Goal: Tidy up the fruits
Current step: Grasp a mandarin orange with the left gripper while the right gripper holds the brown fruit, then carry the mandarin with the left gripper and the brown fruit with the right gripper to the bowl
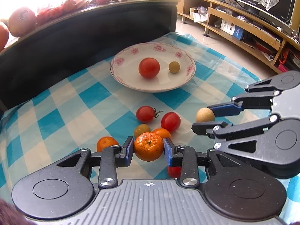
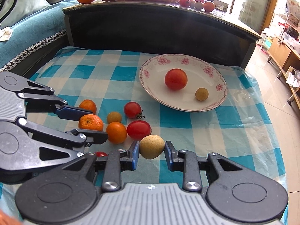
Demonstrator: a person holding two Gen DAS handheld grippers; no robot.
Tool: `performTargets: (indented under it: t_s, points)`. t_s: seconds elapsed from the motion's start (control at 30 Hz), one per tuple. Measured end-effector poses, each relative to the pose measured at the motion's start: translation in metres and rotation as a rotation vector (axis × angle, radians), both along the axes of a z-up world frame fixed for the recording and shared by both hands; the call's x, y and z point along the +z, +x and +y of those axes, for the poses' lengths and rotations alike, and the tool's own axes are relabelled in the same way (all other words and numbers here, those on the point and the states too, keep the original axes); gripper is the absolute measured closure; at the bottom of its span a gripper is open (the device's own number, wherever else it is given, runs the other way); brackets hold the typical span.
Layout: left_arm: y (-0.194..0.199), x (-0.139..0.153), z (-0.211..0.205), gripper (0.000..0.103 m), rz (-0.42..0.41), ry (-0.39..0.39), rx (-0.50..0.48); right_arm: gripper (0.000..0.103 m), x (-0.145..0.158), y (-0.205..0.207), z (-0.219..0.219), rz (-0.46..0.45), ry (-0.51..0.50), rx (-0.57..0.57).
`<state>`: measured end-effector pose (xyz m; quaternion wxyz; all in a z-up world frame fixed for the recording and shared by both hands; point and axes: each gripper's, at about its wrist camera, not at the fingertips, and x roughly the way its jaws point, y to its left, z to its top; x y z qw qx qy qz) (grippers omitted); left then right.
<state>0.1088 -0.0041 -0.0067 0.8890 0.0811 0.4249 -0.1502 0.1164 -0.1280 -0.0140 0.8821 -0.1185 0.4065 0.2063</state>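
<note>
A living room with a long wooden TV shelf (image 1: 243, 28) along one side holds a low surface spread with a blue-and-white checked cloth (image 1: 56, 112), backed by a dark cabinet (image 1: 84, 37) whose top carries more oranges, tomatoes and a red mesh bag. On the far part of the cloth sits a white plate with a pink floral rim (image 1: 120, 60), and in it lie a large red tomato (image 1: 149, 67) and, just beside it, a small tan-green round fruit (image 1: 174, 67). Nearer, a loose cluster of fruit rests on the cloth: a cherry tomato with its stem (image 1: 145, 114), a second cherry tomato (image 1: 170, 121), a small greenish-yellow fruit (image 1: 142, 130), a smooth orange (image 1: 162, 132) and a small mandarin (image 1: 106, 143) off to the side. The left gripper (image 1: 149, 149) is clamped on a dimpled mandarin (image 1: 148, 146), its blue pads pressing both flanks of the fruit at the front of the cluster. The right gripper (image 2: 152, 148) is closed on a pale tan round fruit (image 2: 152, 147), which is squeezed between its two blue pads just beside the second cherry tomato. A further red tomato (image 1: 174, 171) peeks out beneath the left gripper's linkage. Both tools point downward at the cloth, side by side, near each other.
</note>
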Motion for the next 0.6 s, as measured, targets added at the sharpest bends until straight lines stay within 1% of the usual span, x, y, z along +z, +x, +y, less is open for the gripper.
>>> performTargets:
  t_s: [0.33, 0.6]
  points:
    - [0.007, 0.007, -0.003, 0.061, -0.019, -0.006, 0.003, 0.07, 0.003, 0.002, -0.002, -0.007, 0.007, -0.01]
    - [0.021, 0.015, -0.008, 0.062, -0.05, -0.004, 0.005, 0.07, 0.008, 0.011, -0.006, -0.021, 0.015, -0.036]
